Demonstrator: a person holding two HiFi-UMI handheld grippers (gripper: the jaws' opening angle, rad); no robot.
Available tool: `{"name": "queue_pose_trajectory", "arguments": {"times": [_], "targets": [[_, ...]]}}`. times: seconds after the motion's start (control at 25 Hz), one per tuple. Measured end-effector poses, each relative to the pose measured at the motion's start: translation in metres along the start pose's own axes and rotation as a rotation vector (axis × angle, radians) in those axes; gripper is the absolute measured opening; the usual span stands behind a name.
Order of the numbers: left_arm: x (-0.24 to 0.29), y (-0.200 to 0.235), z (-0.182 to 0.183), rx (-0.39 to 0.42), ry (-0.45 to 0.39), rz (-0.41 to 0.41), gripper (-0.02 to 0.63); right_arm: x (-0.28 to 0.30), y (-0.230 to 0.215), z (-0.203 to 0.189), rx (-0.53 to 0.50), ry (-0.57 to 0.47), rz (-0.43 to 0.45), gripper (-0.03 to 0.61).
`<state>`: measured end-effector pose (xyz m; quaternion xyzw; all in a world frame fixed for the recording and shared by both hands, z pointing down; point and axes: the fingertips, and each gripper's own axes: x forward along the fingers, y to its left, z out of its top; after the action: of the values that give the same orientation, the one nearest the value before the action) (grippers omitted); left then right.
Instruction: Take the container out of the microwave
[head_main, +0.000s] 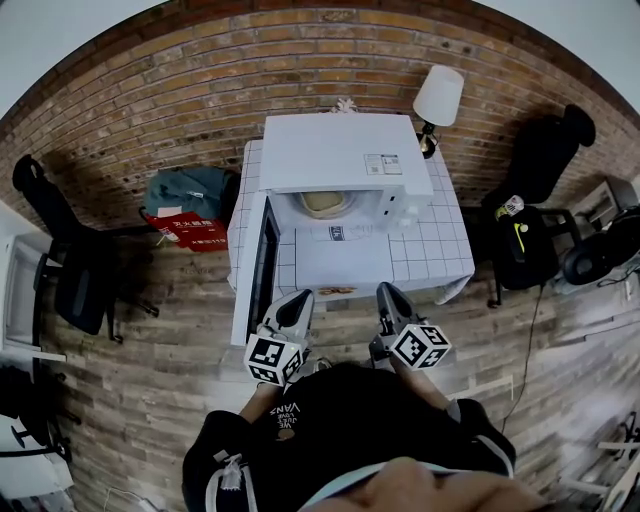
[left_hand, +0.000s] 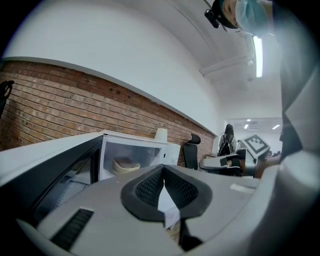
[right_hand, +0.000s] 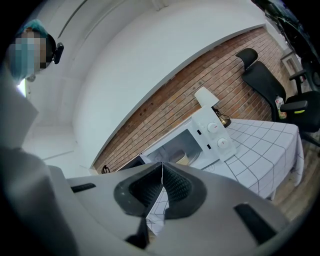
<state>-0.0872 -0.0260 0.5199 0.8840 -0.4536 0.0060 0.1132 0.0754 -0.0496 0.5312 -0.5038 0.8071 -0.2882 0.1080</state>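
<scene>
Seen from the head camera, a white microwave (head_main: 340, 155) stands on a table (head_main: 432, 250) draped in a white grid-patterned cloth, against a brick wall. Its door (head_main: 262, 268) is swung wide to the left. Inside the lit cavity sits the container (head_main: 324, 203), a pale tan, rounded piece low on the oven floor. A white-shaded lamp (head_main: 438, 96) stands at the microwave's right rear corner. The left gripper (head_main: 298, 298) and right gripper (head_main: 388, 292) are held side by side in front of the table's near edge, well apart from the container, both pointing toward the oven.

The left gripper view shows its ribbed black pads pressed together, with nothing between them. Beyond the tips the container appears beige and squat, with a slightly domed top, alone inside the open cavity beside the dark door.

The right gripper view shows its jaws likewise closed and empty. Past them the microwave's two round dials face the camera, and only a cream-coloured edge of the container is visible in the opening.
</scene>
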Motion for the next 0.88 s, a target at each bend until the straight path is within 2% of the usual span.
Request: {"name": "queue_pose_trajectory", "arguments": {"times": [0.24, 0.36, 0.52, 0.88], "targets": [[-0.001, 0.001, -0.006, -0.008, 0.01, -0.042, 0.012, 0.004, 0.002, -0.011, 0.012, 0.001, -0.023, 0.005], [0.002, 0.004, -0.009, -0.021, 0.026, -0.037, 0.012, 0.009, 0.001, -0.012, 0.013, 0.005, -0.029, 0.005], [0.004, 0.008, -0.016, -0.036, 0.055, -0.016, 0.012, 0.02, -0.005, -0.012, 0.021, 0.019, -0.031, 0.005], [0.001, 0.029, -0.018, -0.045, 0.025, 0.099, 0.012, 0.057, -0.012, -0.014, 0.018, 0.082, 0.02, 0.005]]}}
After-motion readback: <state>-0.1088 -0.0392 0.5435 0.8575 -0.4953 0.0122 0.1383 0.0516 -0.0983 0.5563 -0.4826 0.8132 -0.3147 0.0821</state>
